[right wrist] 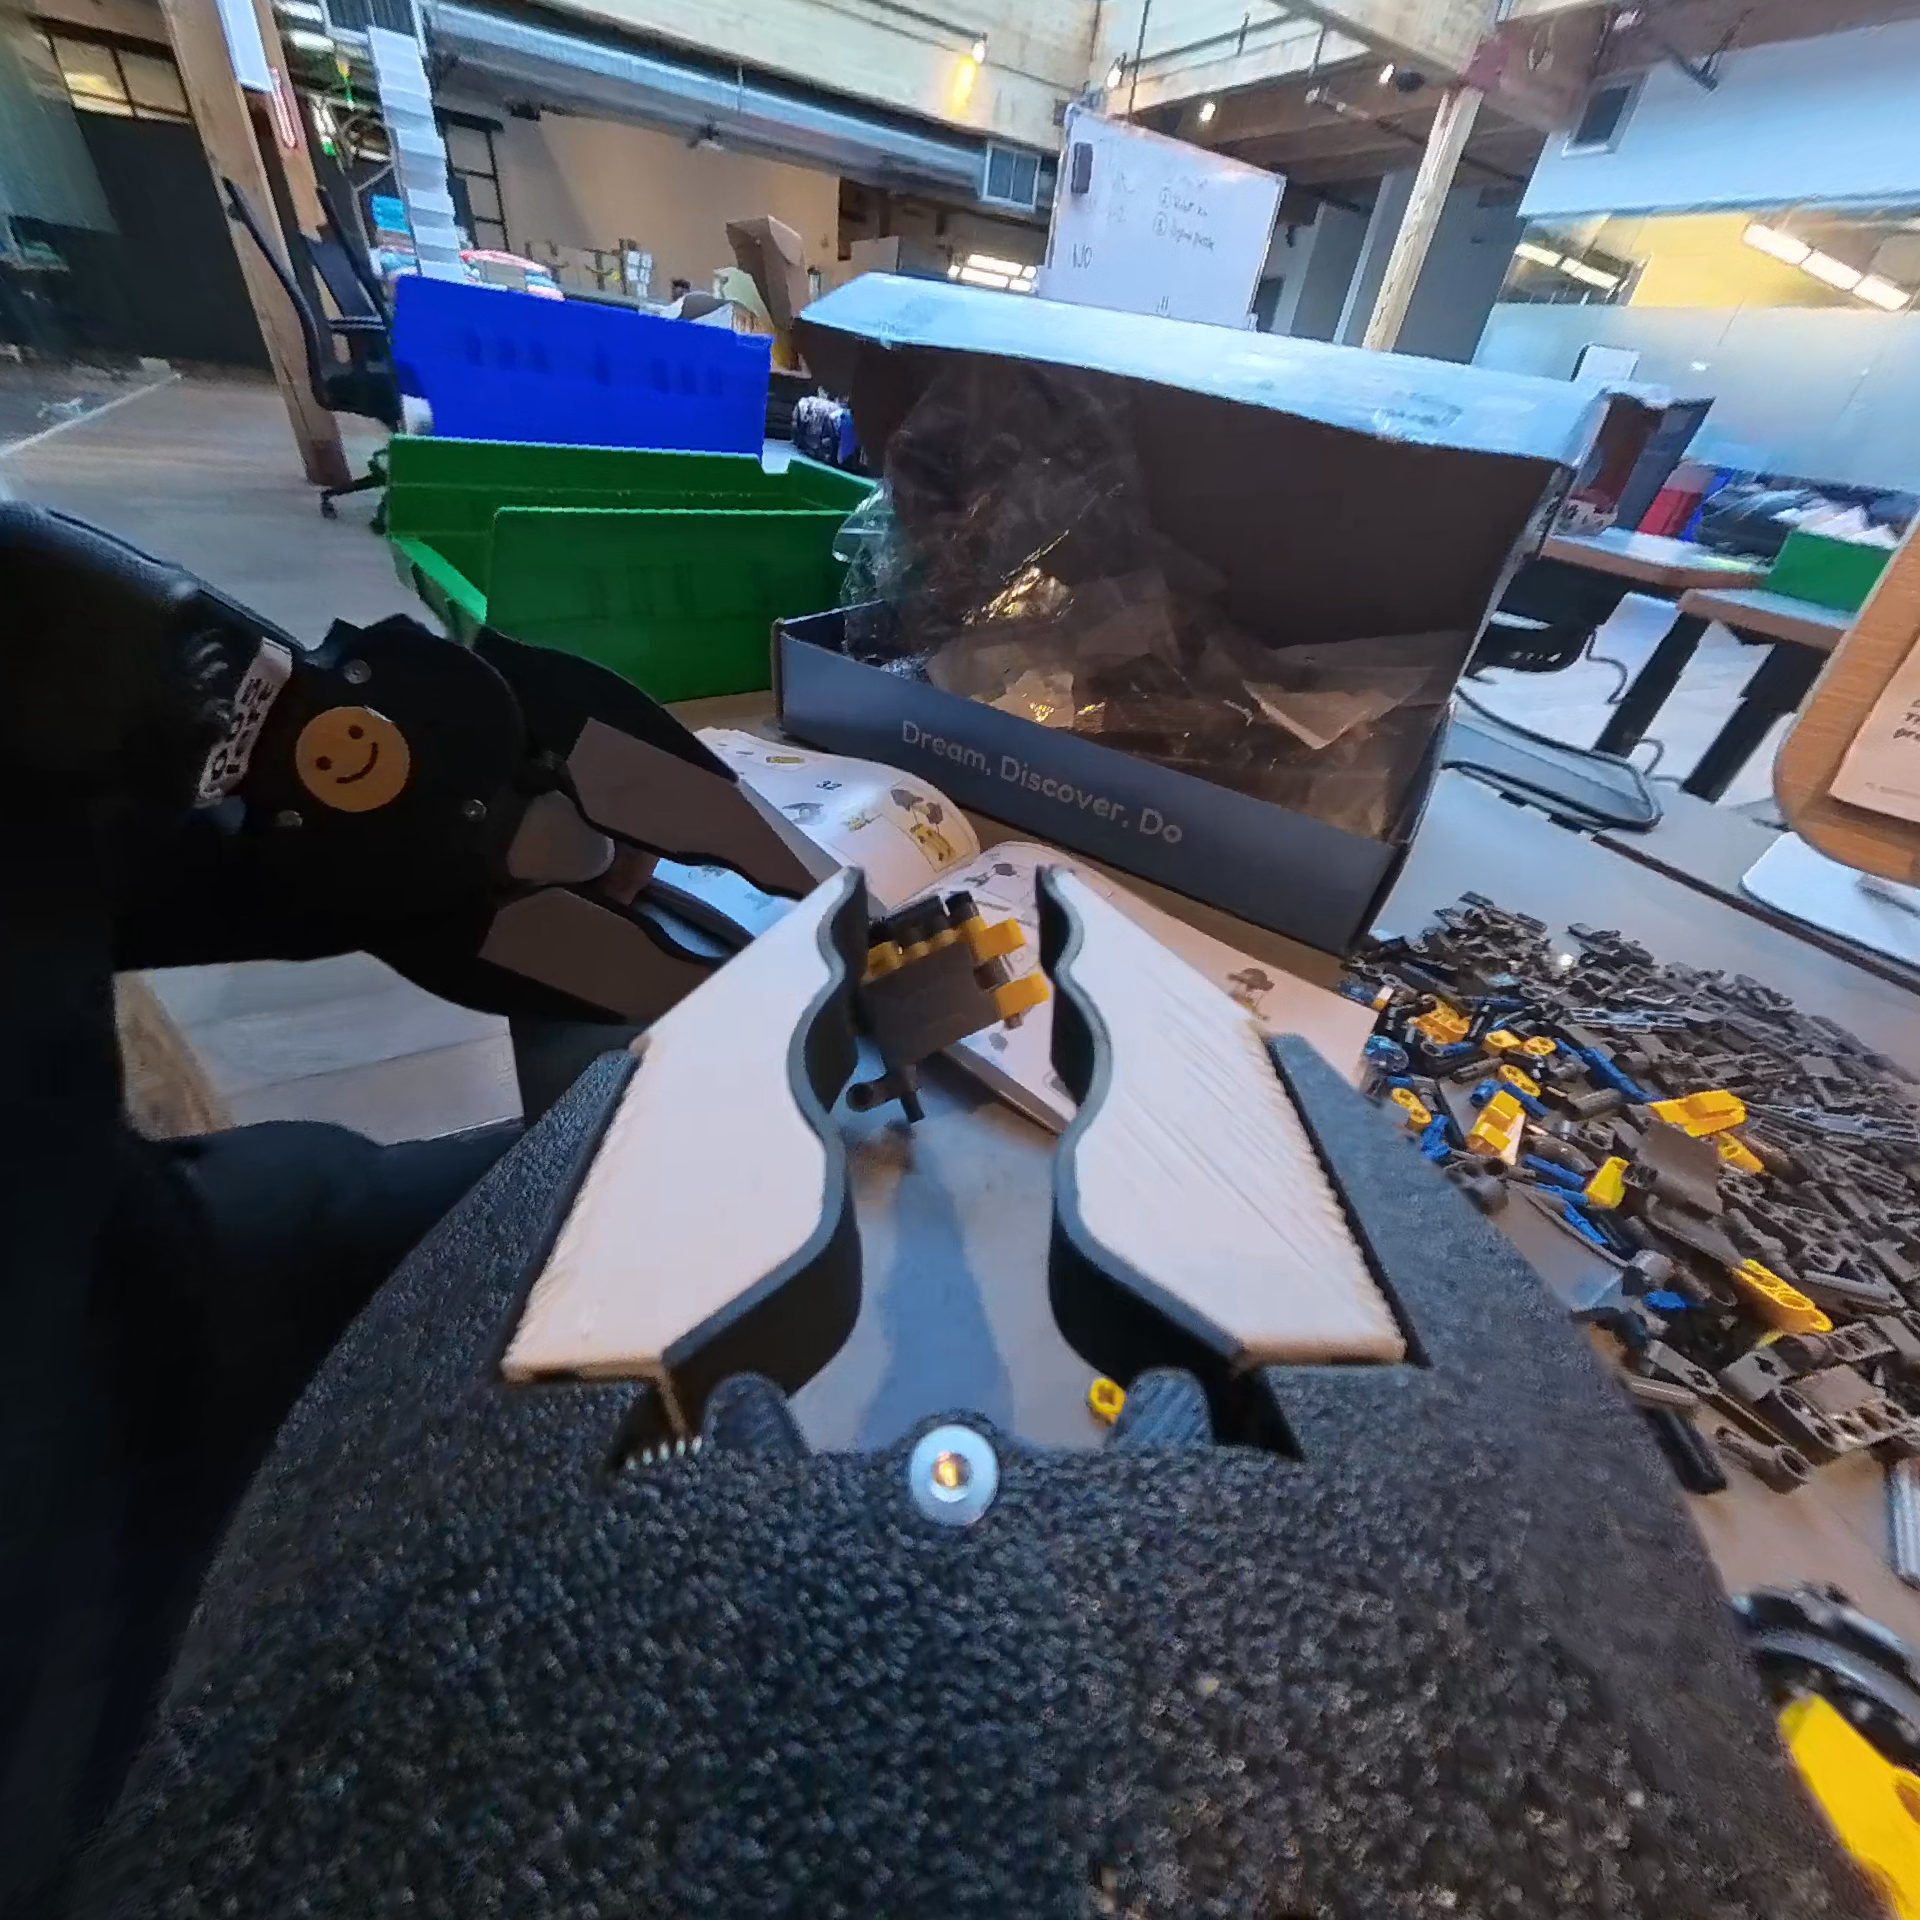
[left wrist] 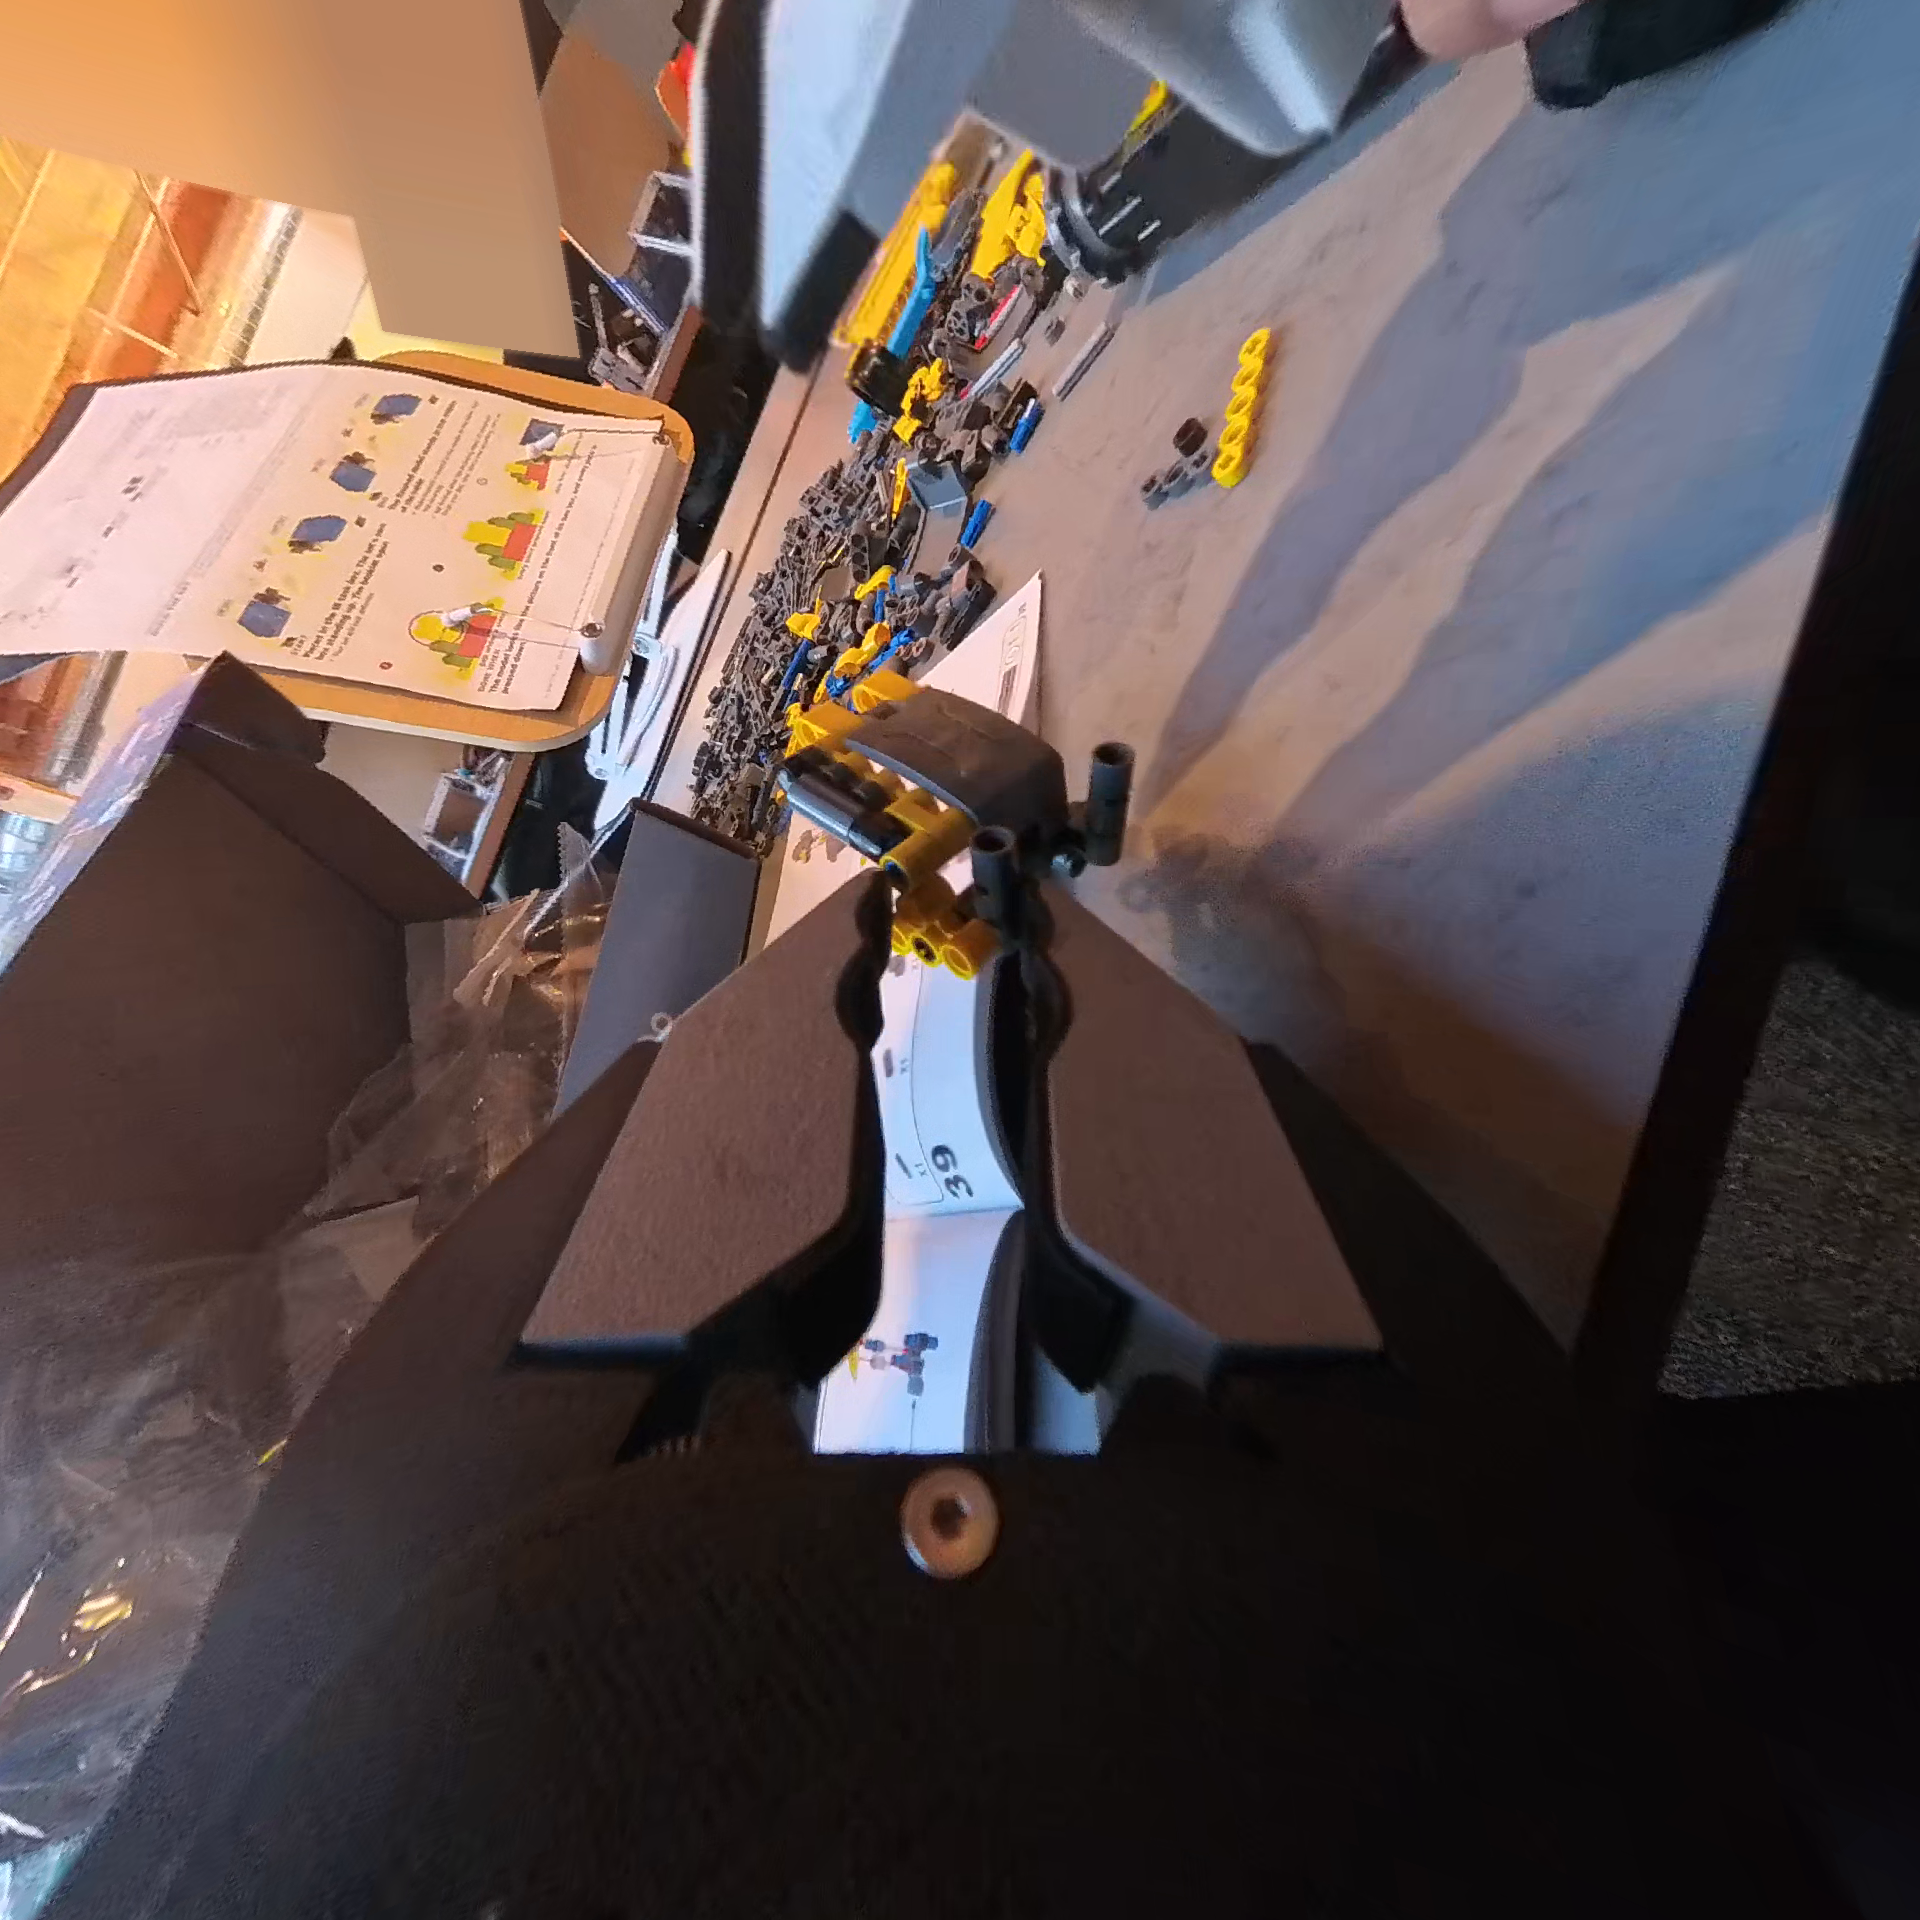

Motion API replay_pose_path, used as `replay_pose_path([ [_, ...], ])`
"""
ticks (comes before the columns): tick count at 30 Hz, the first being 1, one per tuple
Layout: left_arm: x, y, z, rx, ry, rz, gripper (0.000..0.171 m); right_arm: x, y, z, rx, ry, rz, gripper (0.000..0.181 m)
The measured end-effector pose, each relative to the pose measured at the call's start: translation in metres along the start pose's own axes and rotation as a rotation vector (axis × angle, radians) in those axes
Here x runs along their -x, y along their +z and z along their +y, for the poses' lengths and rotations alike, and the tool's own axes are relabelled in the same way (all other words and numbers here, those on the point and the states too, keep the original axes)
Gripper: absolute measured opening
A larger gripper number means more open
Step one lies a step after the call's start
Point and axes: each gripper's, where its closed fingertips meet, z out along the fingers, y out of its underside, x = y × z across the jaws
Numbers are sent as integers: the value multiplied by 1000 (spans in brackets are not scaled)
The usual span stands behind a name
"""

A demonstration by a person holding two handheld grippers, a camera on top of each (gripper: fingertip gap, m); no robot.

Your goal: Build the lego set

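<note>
Item: small yellow-and-grey brick assembly [left wrist: 925,821], pinched by its lower yellow end between the tips of the left gripper [left wrist: 951,925] and held above the open instruction booklet [left wrist: 935,1164]. In the right wrist view the assembly [right wrist: 940,987] is seen just ahead of the right gripper [right wrist: 951,914], between its spread, empty fingertips, apparently untouched; its long axis is set roughly crosswise to the fingers. Surroundings: loose brick pile [right wrist: 1662,1174] to the right, dark cardboard box [right wrist: 1143,644] behind, table [left wrist: 1455,675] beneath.
</note>
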Motion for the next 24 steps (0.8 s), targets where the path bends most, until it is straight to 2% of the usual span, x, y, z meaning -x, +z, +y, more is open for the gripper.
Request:
replay_pose_path([
  [10,-3,2,2,19,19,5,23,1,-7,-7,-59,-69,49,31],
  [13,-3,2,3,24,17,8,23,-9,-12,-11,-76,-37,82,30],
  [16,-5,2,2,22,28,20,23,-33,-39,-44,-122,151,95,52],
  [18,-5,1,1,12,25,18,23,-71,-71,-65,-47,128,170,46],
  [20,-4,0,-1,0,14,19,23,-126,-106,-71,125,64,259,29],
  [22,-4,-2,-3,-17,9,24,23,-192,-139,-56,370,-18,346,28],
  [24,-5,-2,-4,-22,15,27,23,-254,-164,-24,617,-89,374,27],
])
